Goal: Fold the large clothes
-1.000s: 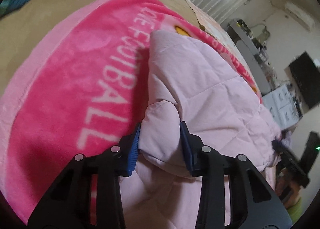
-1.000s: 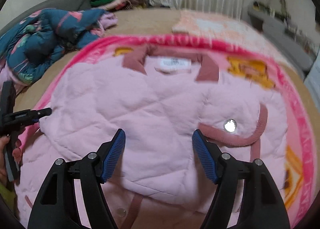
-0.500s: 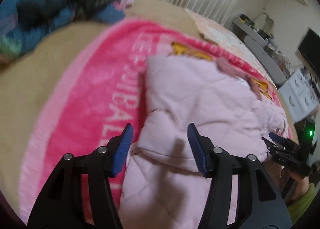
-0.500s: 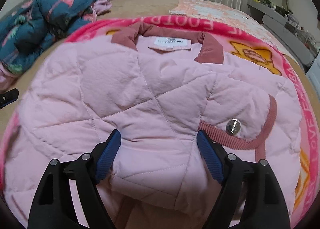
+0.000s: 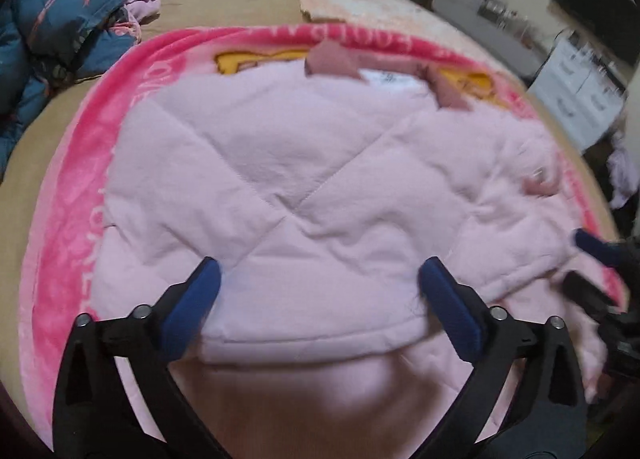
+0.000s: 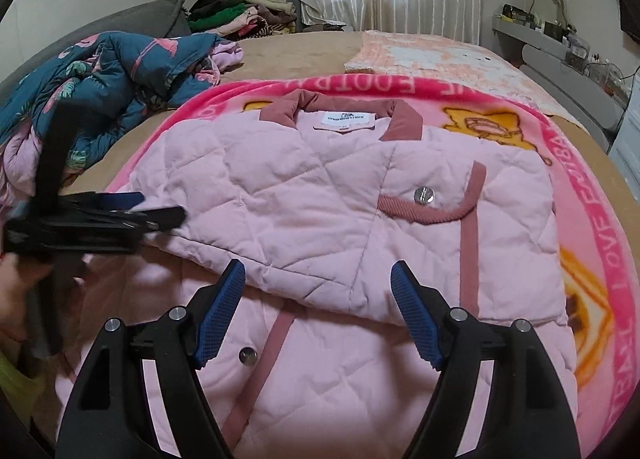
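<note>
The pale pink quilted jacket (image 6: 320,195) lies folded on the bright pink fleece blanket (image 6: 592,219) — left gripper (image 5: 320,279) just spread wide, empty; right gripper (image 6: 318,279) gaping, empty too.

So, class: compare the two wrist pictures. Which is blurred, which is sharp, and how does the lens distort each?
Left wrist view: motion-blurred, the pink quilted jacket soft, blanket lettering smeared. Right wrist view: mostly sharp, the jacket's white neck label crisp, only the left hand-held gripper blurred. Both: fisheye bending, dark rounded corners.
</note>
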### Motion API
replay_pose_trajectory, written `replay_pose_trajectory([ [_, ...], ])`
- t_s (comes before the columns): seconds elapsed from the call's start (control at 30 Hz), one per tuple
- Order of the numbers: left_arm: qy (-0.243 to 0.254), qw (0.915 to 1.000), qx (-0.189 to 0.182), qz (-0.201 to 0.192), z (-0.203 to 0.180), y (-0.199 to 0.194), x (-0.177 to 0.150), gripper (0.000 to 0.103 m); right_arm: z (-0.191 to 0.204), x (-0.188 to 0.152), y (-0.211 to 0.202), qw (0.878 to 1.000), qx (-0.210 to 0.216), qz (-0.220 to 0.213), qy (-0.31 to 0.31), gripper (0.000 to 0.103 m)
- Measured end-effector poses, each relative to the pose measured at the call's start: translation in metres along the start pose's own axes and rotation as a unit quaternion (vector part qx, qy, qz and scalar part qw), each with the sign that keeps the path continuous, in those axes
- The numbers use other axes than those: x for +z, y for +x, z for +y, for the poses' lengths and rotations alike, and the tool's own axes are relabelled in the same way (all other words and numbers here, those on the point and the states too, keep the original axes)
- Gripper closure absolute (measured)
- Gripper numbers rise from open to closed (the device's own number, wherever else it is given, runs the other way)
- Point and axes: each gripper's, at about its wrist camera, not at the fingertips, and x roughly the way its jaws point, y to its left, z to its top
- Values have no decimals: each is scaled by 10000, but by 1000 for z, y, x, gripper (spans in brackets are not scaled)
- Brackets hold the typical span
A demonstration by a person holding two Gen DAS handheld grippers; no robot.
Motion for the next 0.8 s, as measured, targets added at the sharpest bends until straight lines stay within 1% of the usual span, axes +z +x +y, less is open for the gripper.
replay_pose_trajectory([
  [0.07,-41,10000,34,38,1,9,2,8,-1,0,3,10000,-14,41,26,29],
  [0.13,-152,9998,-54,117,6,13,5,8,-5,1,13,9997,-89,183,131,27],
  [0.2,-196,9996,-108,153,9,12,7,8,-10,1,33,9982,-187,495,282,27],
  [0.27,-142,9997,-99,164,6,12,6,8,-12,-2,50,9964,-223,755,301,24],
  [0.33,-72,9998,-83,158,4,11,6,8,-7,-6,62,9962,-337,791,147,17],
  [0.4,-46,9999,-61,149,1,9,5,8,0,-8,68,9957,-436,817,-23,12],
  [0.47,-32,9999,-38,155,-1,3,3,8,4,-8,67,9951,-507,843,-134,11],
  [0.53,-23,9999,-49,125,-2,-5,2,8,3,-8,57,9960,-447,767,-101,13],
  [0.67,-45,9999,-87,60,-4,-21,-2,8,-6,-7,32,9982,-316,459,217,11],
  [0.7,-54,9999,-109,53,-5,-24,-3,8,-9,-8,26,9982,-298,400,325,9],
  [0.8,-40,9999,-117,41,-9,-32,-9,8,-14,-9,15,9977,-295,396,469,7],
])
